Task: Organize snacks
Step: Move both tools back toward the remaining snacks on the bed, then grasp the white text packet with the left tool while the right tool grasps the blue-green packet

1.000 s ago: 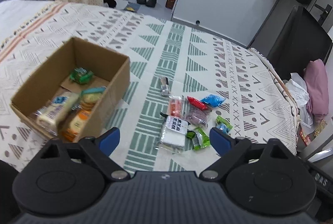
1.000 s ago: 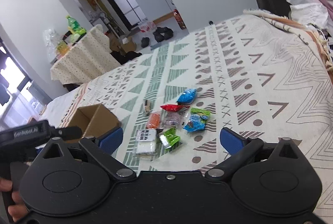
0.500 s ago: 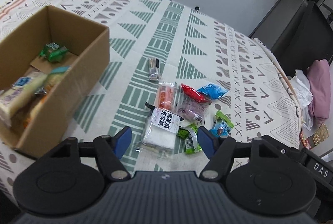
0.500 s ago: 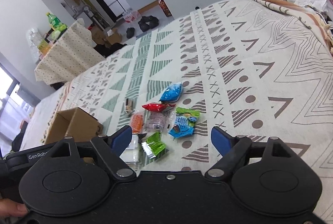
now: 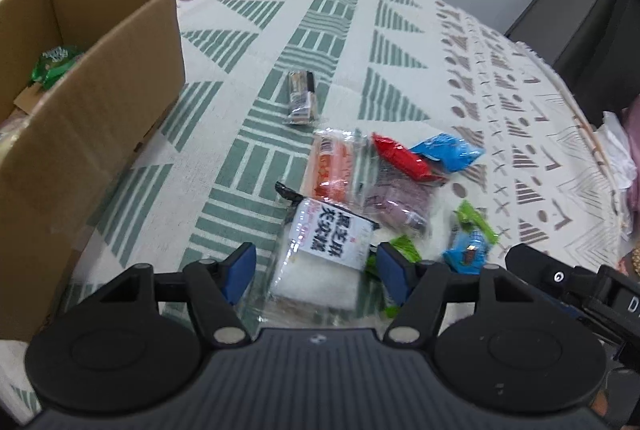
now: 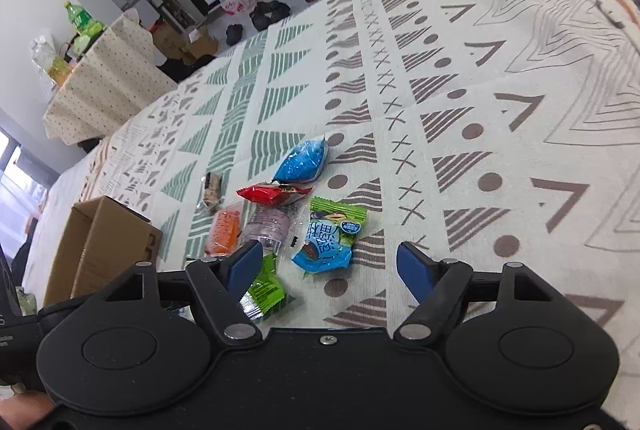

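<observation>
Roughly nine loose snack packets [image 5: 328, 244], one cardboard box [image 5: 92, 122], left tool [image 5: 312, 266] and right tool [image 6: 330, 264] both spread, closing, gripping nothing

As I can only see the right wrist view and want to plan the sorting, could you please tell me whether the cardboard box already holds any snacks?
Observer: Yes. The left wrist view looks into the cardboard box, and a green packet lies inside it.
Operator: Thank you. And what is the left tool going for?
Observer: The left tool has a white packet with a black-lettered label between its fingers. Its jaws are closing, but the pads do not appear to press on the packet yet.
</observation>
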Demonstrator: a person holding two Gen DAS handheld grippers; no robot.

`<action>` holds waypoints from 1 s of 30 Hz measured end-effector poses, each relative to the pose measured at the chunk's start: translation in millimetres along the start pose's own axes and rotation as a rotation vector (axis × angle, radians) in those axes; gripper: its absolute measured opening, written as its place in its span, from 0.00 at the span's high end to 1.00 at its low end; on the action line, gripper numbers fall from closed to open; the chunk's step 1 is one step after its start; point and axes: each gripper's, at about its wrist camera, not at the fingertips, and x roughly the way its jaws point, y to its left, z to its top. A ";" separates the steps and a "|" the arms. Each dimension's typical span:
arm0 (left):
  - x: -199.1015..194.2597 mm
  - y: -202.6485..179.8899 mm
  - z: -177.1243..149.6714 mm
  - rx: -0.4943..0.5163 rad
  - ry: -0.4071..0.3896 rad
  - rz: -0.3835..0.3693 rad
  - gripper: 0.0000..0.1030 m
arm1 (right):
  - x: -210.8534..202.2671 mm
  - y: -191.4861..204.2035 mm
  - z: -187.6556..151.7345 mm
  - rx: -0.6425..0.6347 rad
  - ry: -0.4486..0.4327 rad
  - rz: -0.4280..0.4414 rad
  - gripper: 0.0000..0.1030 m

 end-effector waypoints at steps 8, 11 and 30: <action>12.7 -3.0 8.9 0.007 0.003 0.013 0.49 | 27.7 -0.6 7.0 -0.003 0.035 -0.008 0.32; 13.5 -5.0 11.8 0.019 0.018 0.028 0.53 | 37.4 2.1 7.6 -0.020 0.054 -0.015 0.35; -28.9 -5.0 16.2 0.056 -0.055 0.044 0.57 | 19.4 20.8 14.7 -0.066 -0.022 -0.013 0.69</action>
